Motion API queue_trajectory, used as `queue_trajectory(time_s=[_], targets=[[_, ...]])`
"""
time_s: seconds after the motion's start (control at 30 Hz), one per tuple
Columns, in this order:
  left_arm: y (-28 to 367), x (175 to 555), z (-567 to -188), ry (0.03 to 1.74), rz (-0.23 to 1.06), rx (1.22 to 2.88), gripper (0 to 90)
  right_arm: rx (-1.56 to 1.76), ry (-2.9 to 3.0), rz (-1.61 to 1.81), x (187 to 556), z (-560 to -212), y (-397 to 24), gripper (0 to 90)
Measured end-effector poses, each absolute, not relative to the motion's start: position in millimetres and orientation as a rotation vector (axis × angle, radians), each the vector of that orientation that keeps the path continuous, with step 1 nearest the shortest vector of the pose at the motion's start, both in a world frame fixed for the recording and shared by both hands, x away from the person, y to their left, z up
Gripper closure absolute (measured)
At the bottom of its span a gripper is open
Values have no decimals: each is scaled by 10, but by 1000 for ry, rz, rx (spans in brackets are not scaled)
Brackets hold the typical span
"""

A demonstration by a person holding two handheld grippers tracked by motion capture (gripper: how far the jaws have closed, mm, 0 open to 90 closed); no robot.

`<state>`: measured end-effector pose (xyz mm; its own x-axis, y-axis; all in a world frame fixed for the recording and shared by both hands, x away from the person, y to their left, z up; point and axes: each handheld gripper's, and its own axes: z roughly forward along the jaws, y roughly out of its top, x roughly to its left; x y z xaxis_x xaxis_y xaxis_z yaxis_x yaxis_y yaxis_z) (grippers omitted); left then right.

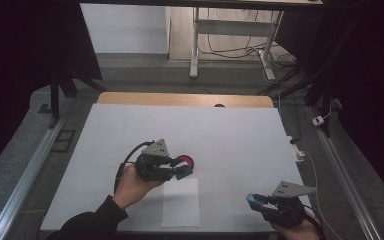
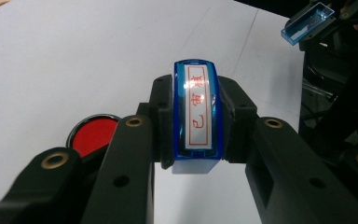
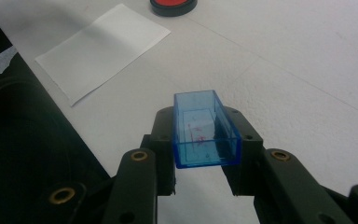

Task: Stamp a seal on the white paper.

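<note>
Left gripper (image 2: 198,140) is pinching the blue stamp (image 2: 196,114) right beside the red ink pad (image 2: 91,136), while the right gripper (image 3: 205,161) is clamping the stamp's clear blue cap (image 3: 204,130) over the white surface (image 1: 230,135), near the paper sheet (image 3: 105,46).

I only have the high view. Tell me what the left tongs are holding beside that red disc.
Observer: The left tongs are shut on a blue stamp. Its white label carries red characters inside a red frame.
Operator: Now report the blue piece in the right tongs.
Observer: The right tongs are shut on a clear blue cap, a hollow box with its open end facing away and faint red smears inside.
Operator: Check the red disc.
Observer: It is a round ink pad, a red surface in a black rim, lying uncovered on the table.
</note>
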<state>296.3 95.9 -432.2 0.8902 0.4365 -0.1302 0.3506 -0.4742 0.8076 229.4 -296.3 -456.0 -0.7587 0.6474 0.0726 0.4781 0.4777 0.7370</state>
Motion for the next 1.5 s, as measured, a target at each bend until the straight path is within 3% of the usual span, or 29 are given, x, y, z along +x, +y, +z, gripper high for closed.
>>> queue_trajectory(time_s=[1.5], targets=[[868,2765,-4733,604,89,2197,702,966,2513,1146,2294,-4563,-2958,682]])
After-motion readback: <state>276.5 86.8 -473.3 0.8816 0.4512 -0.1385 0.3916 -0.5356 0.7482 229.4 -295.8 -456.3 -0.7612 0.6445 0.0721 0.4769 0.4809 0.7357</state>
